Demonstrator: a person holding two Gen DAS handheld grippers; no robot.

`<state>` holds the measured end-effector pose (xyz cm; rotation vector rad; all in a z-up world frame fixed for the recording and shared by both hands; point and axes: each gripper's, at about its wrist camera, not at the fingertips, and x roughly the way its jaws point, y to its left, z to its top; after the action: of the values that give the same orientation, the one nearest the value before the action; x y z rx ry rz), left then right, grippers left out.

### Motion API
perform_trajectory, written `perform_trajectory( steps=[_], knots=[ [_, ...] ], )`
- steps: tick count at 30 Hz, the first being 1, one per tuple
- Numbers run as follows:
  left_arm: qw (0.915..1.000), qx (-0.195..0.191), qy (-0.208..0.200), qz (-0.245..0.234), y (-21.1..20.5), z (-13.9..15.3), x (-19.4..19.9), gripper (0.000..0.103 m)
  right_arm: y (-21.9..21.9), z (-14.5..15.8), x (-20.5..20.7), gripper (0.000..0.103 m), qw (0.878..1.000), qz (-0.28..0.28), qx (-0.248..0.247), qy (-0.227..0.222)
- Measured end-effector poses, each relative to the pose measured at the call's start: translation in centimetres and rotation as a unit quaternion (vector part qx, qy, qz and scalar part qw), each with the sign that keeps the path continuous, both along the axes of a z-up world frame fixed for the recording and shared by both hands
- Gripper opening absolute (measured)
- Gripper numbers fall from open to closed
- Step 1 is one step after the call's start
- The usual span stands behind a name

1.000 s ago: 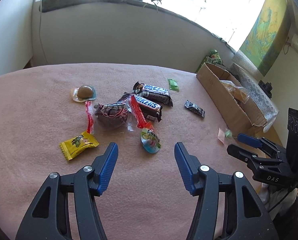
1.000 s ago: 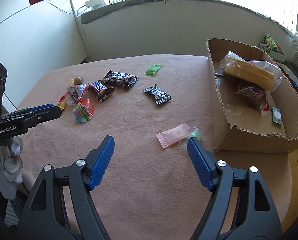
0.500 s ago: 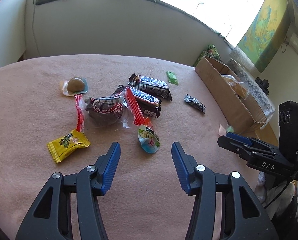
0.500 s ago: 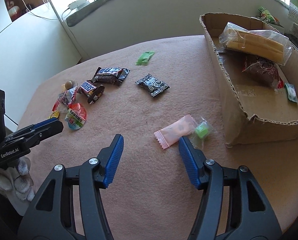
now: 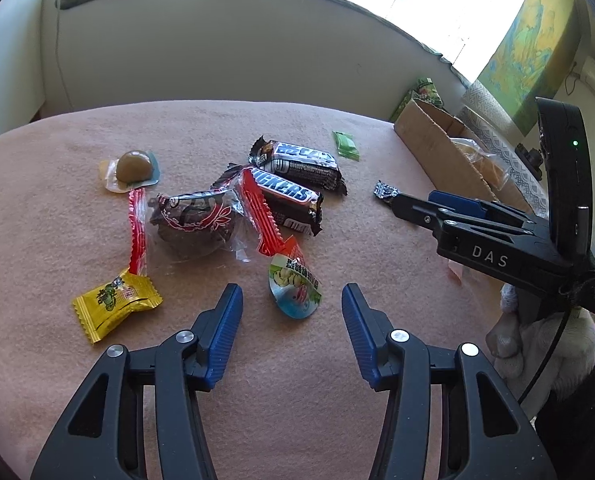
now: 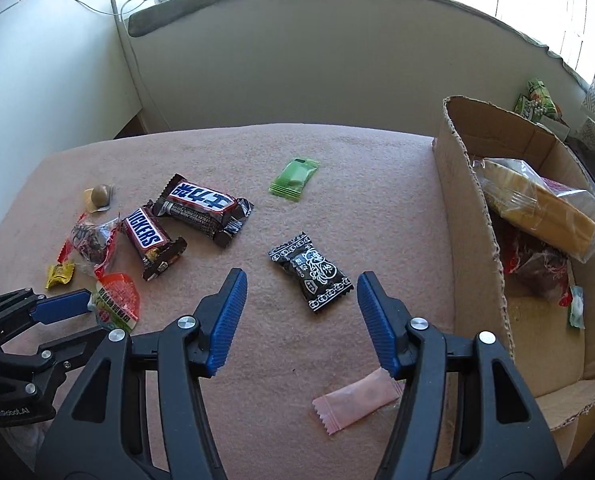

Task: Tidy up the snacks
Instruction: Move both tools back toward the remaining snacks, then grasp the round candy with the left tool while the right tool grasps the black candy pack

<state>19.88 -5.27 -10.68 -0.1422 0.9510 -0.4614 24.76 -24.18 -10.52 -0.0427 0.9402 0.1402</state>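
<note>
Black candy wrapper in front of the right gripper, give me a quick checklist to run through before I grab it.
1. Right gripper empty: ok. Its jaws have just been closing in but stand apart, nothing pressed between them.
2. Black candy wrapper lined up with the gap: ok; it lies just ahead, slightly tilted.
3. Wrapper free of neighbours: ok. The Snickers bar and green packet lie apart from it.
4. Pink packet out of the way: cannot tell; it sits under the right finger.
5. Cardboard box has room: ok, bare floor shows near its front.
6. Left gripper clear of this path: ok, it hovers over the jelly cup.
</note>
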Motion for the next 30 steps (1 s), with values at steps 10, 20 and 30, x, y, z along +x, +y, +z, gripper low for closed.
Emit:
perform_trajectory(
  steps=[10,20,30],
  knots=[
    [0.9998,0.016,-0.006,-0.009,-1.0,-0.1,0.9,0.049,0.9,-1.9,2.8,0.061,0.999,0.015,-0.037,0.026],
    [0.9996,0.025,-0.01,-0.008,-1.2,-0.3,1.2,0.024,2.1,-1.8,1.7,0.033,0.998,0.041,-0.037,0.029],
    [0.9995,0.026,-0.012,-0.008,-1.1,-0.1,0.8,0.022,2.4,-1.7,0.9,0.028,0.998,0.044,-0.028,0.025]
  ],
)
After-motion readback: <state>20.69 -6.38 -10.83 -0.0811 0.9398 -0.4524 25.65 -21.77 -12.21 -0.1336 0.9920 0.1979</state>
